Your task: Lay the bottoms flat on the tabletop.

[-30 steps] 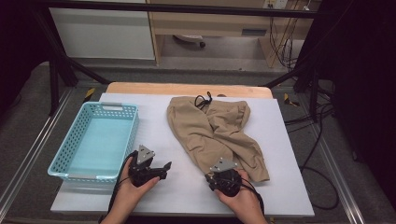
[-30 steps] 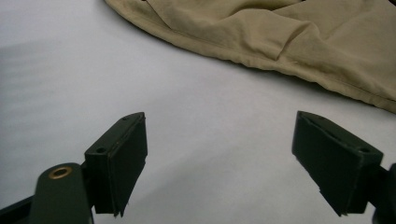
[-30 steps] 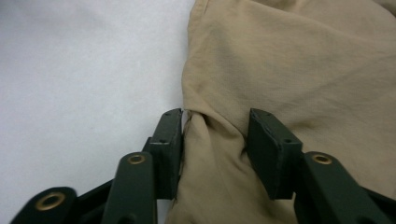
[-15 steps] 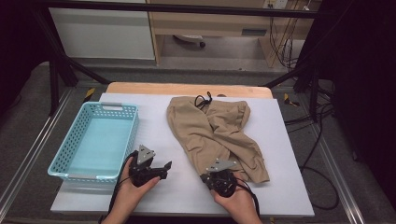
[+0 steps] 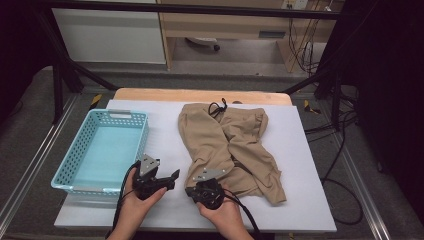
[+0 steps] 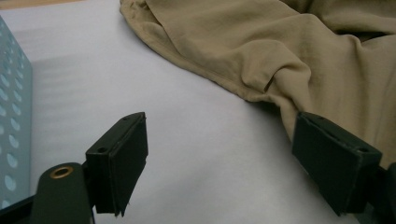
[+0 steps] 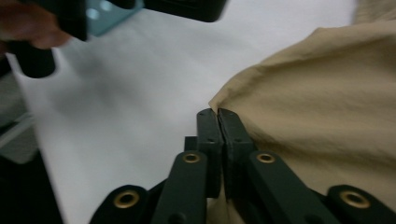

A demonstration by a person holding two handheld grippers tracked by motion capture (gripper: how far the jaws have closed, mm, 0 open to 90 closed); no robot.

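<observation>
Crumpled tan shorts (image 5: 225,145) with a black drawstring lie on the white table (image 5: 310,200). My right gripper (image 5: 191,189) sits at their near left corner; in the right gripper view its jaws (image 7: 218,114) are pressed together on the tip of the tan hem (image 7: 317,93). My left gripper (image 5: 171,181) rests just left of it, pointing right. The left gripper (image 6: 219,154) is open in its own view, with bare table between the pads and the edge of the shorts (image 6: 280,46) touching the right pad (image 6: 334,163).
A light blue perforated basket (image 5: 107,114) stands at the table's left, close to my left hand; its wall (image 6: 9,116) borders the left gripper view. Black frame bars and cables surround the table. White surface lies between basket and shorts.
My right gripper has slid left toward the left gripper and its jaws have shut on the corner of the shorts. The left gripper has stayed put.
</observation>
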